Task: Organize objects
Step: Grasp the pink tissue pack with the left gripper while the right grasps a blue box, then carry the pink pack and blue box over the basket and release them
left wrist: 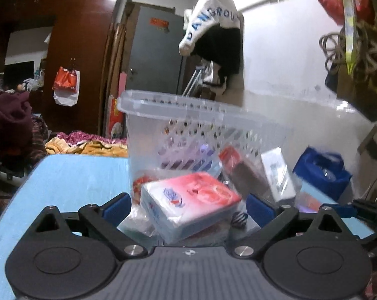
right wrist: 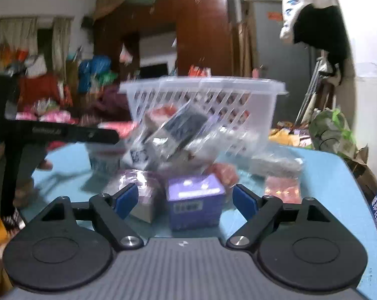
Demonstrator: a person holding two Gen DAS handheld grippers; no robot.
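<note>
A clear plastic basket [left wrist: 201, 115] stands on the blue table [left wrist: 70, 175]; it also shows in the right wrist view [right wrist: 203, 87]. Small packaged boxes lie in front of it. In the left wrist view my left gripper [left wrist: 188, 207] is open, its blue pads on either side of a red and white box [left wrist: 188, 200]. In the right wrist view my right gripper [right wrist: 185, 200] is open around a purple box [right wrist: 196, 197], without touching it. A dark wrapped pack [right wrist: 173, 130] leans against the basket.
A blue bag [left wrist: 323, 172] sits at the table's right. The other gripper's black body [right wrist: 38, 132] reaches in from the left. A green bag [right wrist: 333, 130] stands past the table's far right edge. Clothes and a wardrobe fill the background.
</note>
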